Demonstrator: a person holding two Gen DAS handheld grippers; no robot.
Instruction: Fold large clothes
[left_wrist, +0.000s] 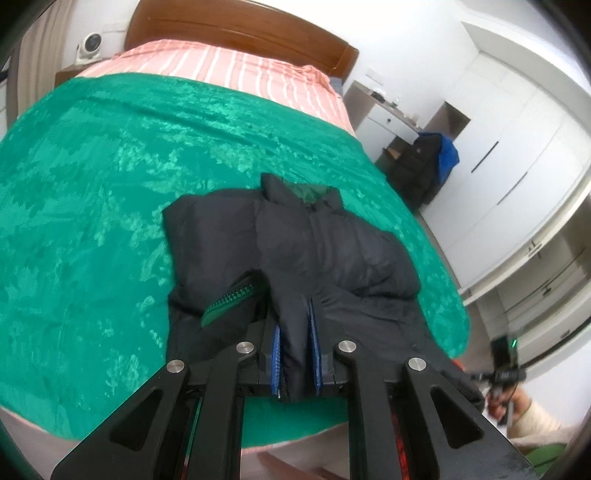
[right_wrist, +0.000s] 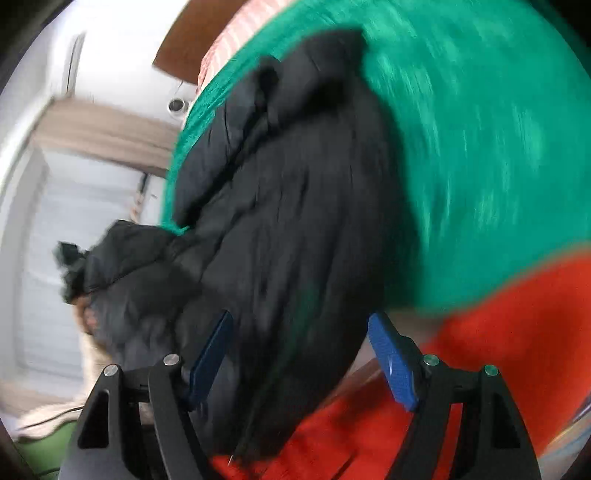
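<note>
jacket (left_wrist: 295, 240) at bed (left_wrist: 92, 184) foot edge, partly folded | hem being pinched by left gripper (left_wrist: 297, 354) | right gripper (right_wrist: 299, 354) being held open, empty | 1 fold unfinished

A bed with a green blanket (left_wrist: 110, 177) spread over a pink striped sheet (left_wrist: 236, 70) and a brown wooden headboard (left_wrist: 236, 26). A white camera (left_wrist: 90, 46) stands beside the headboard. White wardrobes (left_wrist: 517, 147) line the wall, with a dark chair (left_wrist: 417, 173) draped in blue cloth nearby.
</note>
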